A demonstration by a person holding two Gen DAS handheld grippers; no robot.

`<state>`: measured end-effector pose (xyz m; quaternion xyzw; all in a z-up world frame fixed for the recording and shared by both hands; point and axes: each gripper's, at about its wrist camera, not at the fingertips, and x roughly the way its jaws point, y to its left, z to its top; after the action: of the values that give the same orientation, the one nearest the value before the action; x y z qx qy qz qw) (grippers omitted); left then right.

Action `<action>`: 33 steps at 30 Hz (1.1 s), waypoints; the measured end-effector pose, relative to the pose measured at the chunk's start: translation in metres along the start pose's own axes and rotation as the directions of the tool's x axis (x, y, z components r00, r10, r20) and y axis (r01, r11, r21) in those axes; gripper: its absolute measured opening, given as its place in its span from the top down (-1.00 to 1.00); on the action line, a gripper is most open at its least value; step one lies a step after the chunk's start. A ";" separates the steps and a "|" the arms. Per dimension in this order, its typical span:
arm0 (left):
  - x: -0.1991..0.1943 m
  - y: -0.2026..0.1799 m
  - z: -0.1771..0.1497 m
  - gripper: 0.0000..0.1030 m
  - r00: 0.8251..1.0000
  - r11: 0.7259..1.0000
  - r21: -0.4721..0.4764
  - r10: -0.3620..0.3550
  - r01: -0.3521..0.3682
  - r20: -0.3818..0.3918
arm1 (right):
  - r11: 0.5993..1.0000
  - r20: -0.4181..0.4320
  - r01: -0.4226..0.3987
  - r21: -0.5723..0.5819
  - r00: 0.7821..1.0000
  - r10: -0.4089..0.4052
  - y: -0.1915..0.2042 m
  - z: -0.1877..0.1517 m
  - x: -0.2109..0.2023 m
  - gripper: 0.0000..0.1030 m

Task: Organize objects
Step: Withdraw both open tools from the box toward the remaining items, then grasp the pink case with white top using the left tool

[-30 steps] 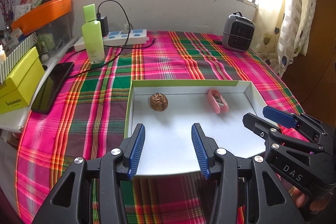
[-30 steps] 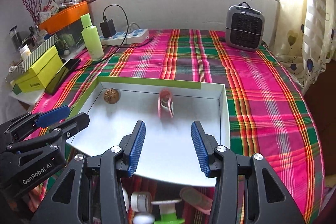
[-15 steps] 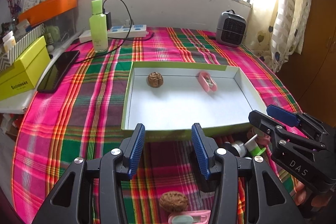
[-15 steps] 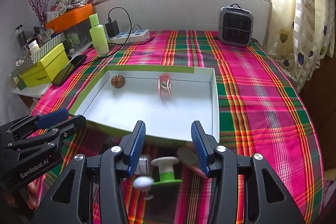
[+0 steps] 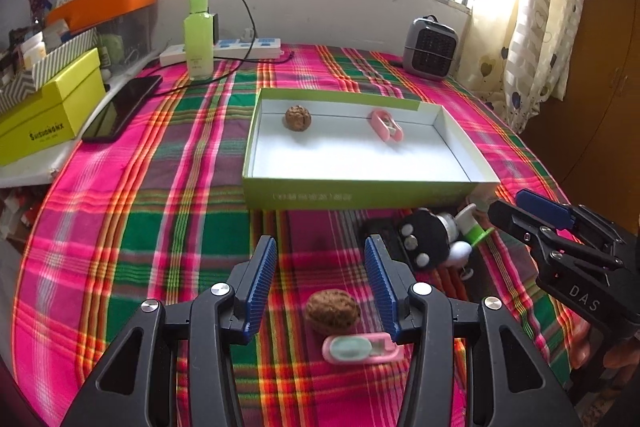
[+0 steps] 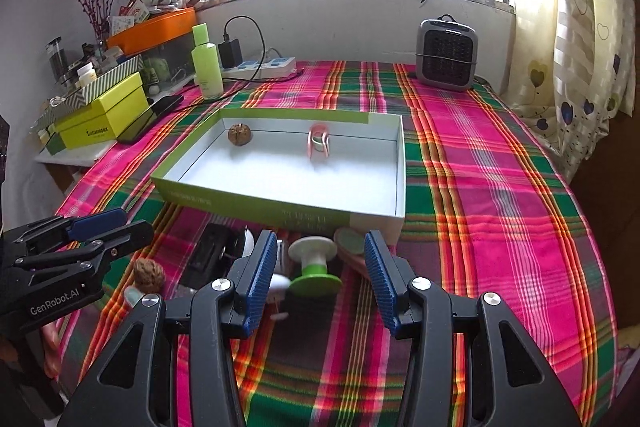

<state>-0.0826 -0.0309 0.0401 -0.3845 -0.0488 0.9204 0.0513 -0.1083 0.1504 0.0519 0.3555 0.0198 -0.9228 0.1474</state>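
Left to right: the left gripper, jaws apart and empty, hangs over a loose walnut and a pink case, probably its next picks. The right gripper, jaws also apart and empty, frames a green spool against the tray's near wall (a matching walnut and clip already lie inside).
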 end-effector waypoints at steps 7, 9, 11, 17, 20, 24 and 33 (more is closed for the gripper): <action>-0.001 -0.003 -0.015 0.13 1.000 1.000 0.019 0.005 -0.004 -0.020 | 1.000 -0.003 -0.015 0.006 1.000 0.015 -0.003 -0.013 -0.009 0.09; -0.002 -0.004 -0.019 0.13 1.000 0.999 0.032 0.010 -0.009 -0.020 | 1.000 -0.005 -0.023 0.000 1.000 0.023 -0.004 -0.018 -0.011 0.09; -0.001 -0.005 -0.023 0.13 1.000 0.999 0.037 0.010 -0.009 -0.027 | 1.000 -0.007 -0.030 -0.005 1.000 0.030 -0.005 -0.024 -0.013 0.09; 0.001 -0.007 -0.033 0.12 0.999 0.999 0.037 -0.011 0.013 -0.049 | 1.000 -0.022 -0.021 0.017 1.000 0.021 -0.013 -0.034 -0.014 0.09; 0.000 -0.009 -0.035 0.12 0.998 0.999 0.039 -0.022 0.024 -0.051 | 0.999 -0.031 -0.019 0.025 0.999 0.020 -0.016 -0.039 -0.014 0.09; -0.001 -0.011 -0.038 0.12 0.998 0.998 0.039 -0.038 0.040 -0.055 | 0.999 -0.045 -0.029 0.030 0.999 0.030 -0.017 -0.043 -0.012 0.09; 0.002 -0.023 -0.043 0.12 0.996 0.996 0.061 -0.055 0.060 -0.075 | 0.998 -0.057 -0.053 0.020 0.997 0.054 -0.009 -0.046 -0.008 0.09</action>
<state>-0.0519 -0.0060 0.0116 -0.4144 -0.0290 0.9050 0.0916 -0.0756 0.1680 0.0227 0.3835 0.0058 -0.9081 0.1683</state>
